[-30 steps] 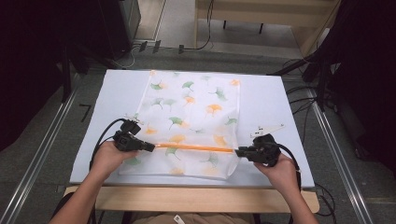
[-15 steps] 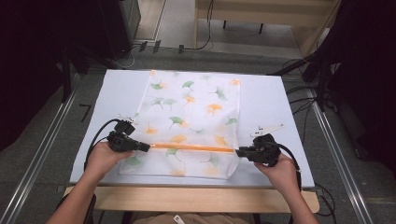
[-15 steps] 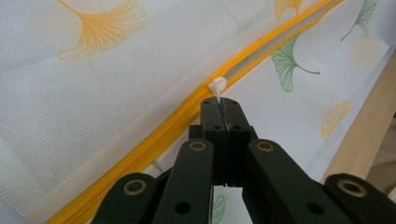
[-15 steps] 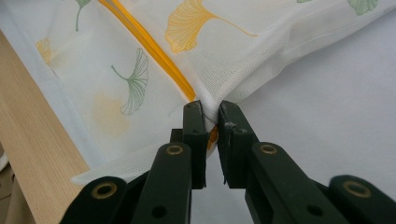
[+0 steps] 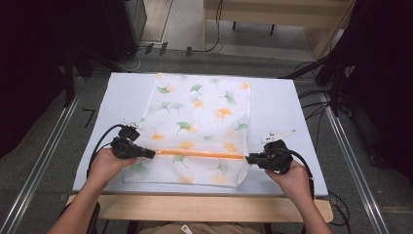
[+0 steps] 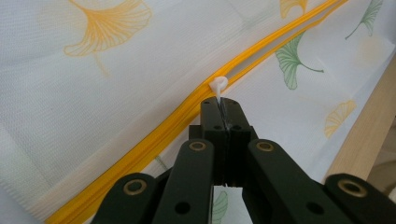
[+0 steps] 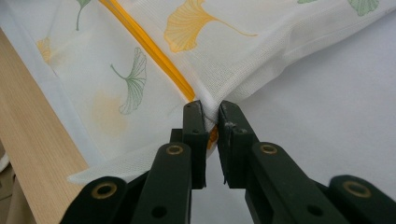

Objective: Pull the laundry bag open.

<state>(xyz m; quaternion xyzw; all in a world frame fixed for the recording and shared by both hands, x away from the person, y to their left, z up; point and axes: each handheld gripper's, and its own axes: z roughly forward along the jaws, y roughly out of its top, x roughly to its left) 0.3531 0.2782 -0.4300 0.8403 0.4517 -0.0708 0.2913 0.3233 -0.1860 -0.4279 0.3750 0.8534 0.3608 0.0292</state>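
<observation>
The left tongs [image 5: 152, 154], clenched on the white zipper pull [image 6: 218, 86], have slid leftward; a jerk could slip it free while the right tongs [image 5: 248, 158] clamp the mesh bag [image 5: 204, 112] corner.

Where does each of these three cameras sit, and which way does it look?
High view: above the person's side, facing forward and down on the table; forearms and both hands show.
Left gripper view: rides the left tongs, shut on the white zipper pull.
Right gripper view: rides the right tongs, clamping the bag's edge.
All share the orange zipper and leaf-print bag.
</observation>
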